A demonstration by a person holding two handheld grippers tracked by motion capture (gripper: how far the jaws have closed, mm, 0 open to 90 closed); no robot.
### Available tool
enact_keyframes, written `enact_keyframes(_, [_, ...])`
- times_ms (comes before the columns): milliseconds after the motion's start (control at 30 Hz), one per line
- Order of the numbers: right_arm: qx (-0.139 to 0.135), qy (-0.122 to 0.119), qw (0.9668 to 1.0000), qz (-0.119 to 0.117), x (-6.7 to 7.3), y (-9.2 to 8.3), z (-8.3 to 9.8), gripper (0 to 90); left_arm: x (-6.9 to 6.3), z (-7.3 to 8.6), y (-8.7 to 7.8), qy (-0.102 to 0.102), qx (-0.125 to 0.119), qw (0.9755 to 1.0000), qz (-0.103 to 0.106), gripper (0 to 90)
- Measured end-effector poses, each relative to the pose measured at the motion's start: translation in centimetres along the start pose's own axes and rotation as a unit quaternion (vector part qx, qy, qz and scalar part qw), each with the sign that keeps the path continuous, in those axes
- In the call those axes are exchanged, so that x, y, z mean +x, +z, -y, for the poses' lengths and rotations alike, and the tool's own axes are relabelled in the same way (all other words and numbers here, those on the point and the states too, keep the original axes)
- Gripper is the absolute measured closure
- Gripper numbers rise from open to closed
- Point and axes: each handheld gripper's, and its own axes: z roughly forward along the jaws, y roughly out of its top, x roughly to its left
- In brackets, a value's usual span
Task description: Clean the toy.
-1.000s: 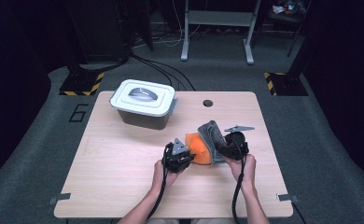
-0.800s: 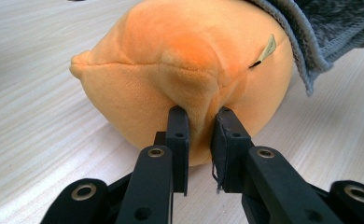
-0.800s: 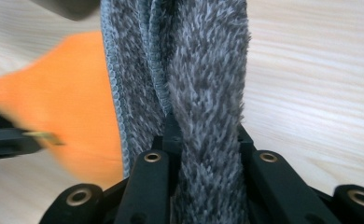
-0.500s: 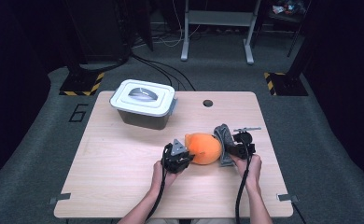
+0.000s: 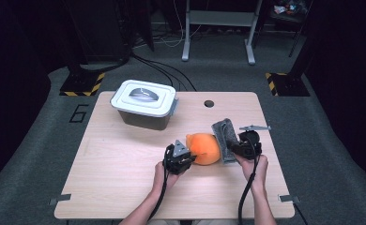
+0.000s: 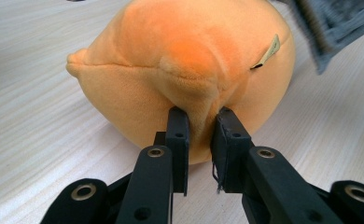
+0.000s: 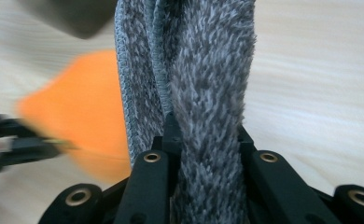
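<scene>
the orange plush toy (image 5: 203,148) lies on the bench (image 5: 115,168), right of the middle and a little nearer the front edge than the back. the left claw (image 5: 183,154) is clenched on it: in the left gripper view the two black jaws pinch a fold of the plush (image 6: 189,70) between them, and a small tag sticks out of a seam on the toy's upper right. the toy rests on the wood, its pointed end turned toward the left of that view.

the right claw (image 5: 232,146) is clenched on a grey fuzzy cloth (image 5: 224,137). in the right gripper view the cloth (image 7: 203,88) rises straight up between the jaws in thick folds, with the orange toy (image 7: 82,112) blurred just to its left. from above, the cloth stands just beside the toy's right side, held up off the bench; whether the two touch i cannot tell.

around them: a grey lidded bin (image 5: 146,104) stands near the back left corner, well apart from the toy, its lid on and a curved handle on top. a small round hole (image 5: 209,103) sits in the bench near the middle of the back edge. the stretch of bench between the bin and the toy is bare wood. beyond the back edge, on the dark floor, are black cables (image 5: 162,70) and the legs of a white stand (image 5: 218,28).
</scene>
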Motion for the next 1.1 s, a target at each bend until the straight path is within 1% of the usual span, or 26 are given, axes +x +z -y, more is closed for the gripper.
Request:
enact_keyframes(33, [-0.005, -0.015, 0.9998, -0.008, 0.7, -0.2, -0.3, 75.1, -0.1, 0.0, 0.0, -0.001, -0.003, 1.0, -0.004, 77.4])
enact_keyframes(67, [0.0, -0.025, 0.9996, -0.009, 1.5, -0.3, -0.6, 75.1, 0.0, -0.1, 0.0, 0.001, 0.0, 1.0, -0.001, 77.4])
enact_keyframes(133, [0.002, -0.05, 0.9985, -0.02, 3.1, -0.2, -1.1, 75.1, -0.1, -0.1, 0.0, 0.002, -0.002, 1.0, -0.004, 77.4])
enact_keyframes(167, [0.007, -0.071, 0.997, -0.029, 4.8, 0.2, -1.4, 75.1, -0.1, -0.1, 0.0, 0.002, -0.001, 1.0, -0.004, 77.4])
enact_keyframes(200, [0.007, -0.071, 0.997, -0.029, 4.8, 0.2, -1.4, 75.1, -0.1, -0.1, 0.0, 0.003, -0.001, 1.0, -0.004, 77.4])
enact_keyframes(233, [0.016, -0.083, 0.9958, -0.037, 6.3, 0.9, -1.6, 75.0, -0.1, -0.2, -0.1, 0.004, 0.003, 1.0, -0.002, 77.4])
enact_keyframes(267, [0.022, -0.089, 0.9953, -0.032, 6.8, 1.4, -1.6, 75.0, -0.1, -0.2, -0.1, 0.007, 0.003, 1.0, -0.002, 77.4])
enact_keyframes(300, [0.022, -0.089, 0.9953, -0.032, 6.8, 1.4, -1.6, 75.0, -0.1, -0.2, -0.1, 0.007, 0.003, 1.0, -0.002, 77.4])
enact_keyframes(333, [0.029, -0.094, 0.9947, -0.029, 7.2, 1.9, -1.5, 74.9, -0.1, -0.2, 0.0, 0.007, 0.001, 1.0, -0.006, 77.4])
enact_keyframes(400, [0.039, -0.103, 0.9935, -0.027, 7.5, 2.8, -1.4, 75.0, -0.1, -0.2, 0.0, 0.003, 0.004, 1.0, -0.006, 77.5])
enact_keyframes(433, [0.039, -0.109, 0.993, -0.022, 7.5, 3.0, -1.3, 75.0, 0.0, -0.1, 0.0, 0.0, 0.004, 1.0, -0.004, 77.6])
enact_keyframes(467, [0.038, -0.107, 0.9933, -0.023, 7.5, 3.1, -1.3, 75.0, 0.0, -0.1, 0.0, -0.002, 0.002, 1.0, -0.005, 77.6])
enact_keyframes(500, [0.037, -0.104, 0.9936, -0.025, 7.4, 3.1, -1.3, 75.1, 0.0, -0.1, 0.0, 0.001, 0.002, 1.0, -0.005, 77.7])
enact_keyframes(600, [0.036, -0.099, 0.9943, -0.02, 7.0, 2.9, -1.2, 75.2, -0.2, -0.1, 0.1, 0.002, 0.001, 1.0, -0.006, 77.9])
enact_keyframes(667, [0.036, -0.102, 0.9939, -0.02, 6.8, 2.8, -1.2, 75.2, -0.2, -0.1, 0.1, 0.001, 0.001, 1.0, -0.004, 77.9])
enact_keyframes(767, [0.035, -0.093, 0.995, -0.017, 6.3, 2.7, -1.1, 75.2, -0.1, -0.1, 0.1, 0.001, 0.0, 1.0, -0.004, 78.0])
enact_keyframes(800, [0.034, -0.088, 0.9954, -0.014, 6.0, 2.6, -1.1, 75.2, -0.2, -0.1, 0.1, 0.001, 0.0, 1.0, -0.005, 78.0])
enact_keyframes(833, [0.033, -0.089, 0.9954, -0.014, 5.8, 2.6, -1.0, 75.2, -0.1, -0.1, 0.1, 0.002, 0.002, 1.0, -0.004, 78.0])
enact_keyframes(900, [0.033, -0.084, 0.9959, -0.011, 5.6, 2.5, -1.0, 75.2, -0.1, -0.1, 0.1, 0.003, 0.003, 1.0, -0.003, 78.0])
enact_keyframes(1000, [0.032, -0.079, 0.9964, -0.005, 4.9, 2.3, -0.9, 75.2, -0.1, -0.1, 0.1, 0.002, 0.002, 1.0, -0.002, 78.0])
enact_keyframes(1100, [0.032, -0.067, 0.9972, -0.001, 4.0, 2.2, -0.8, 75.1, -0.1, -0.1, 0.1, 0.002, 0.002, 1.0, -0.001, 78.0])
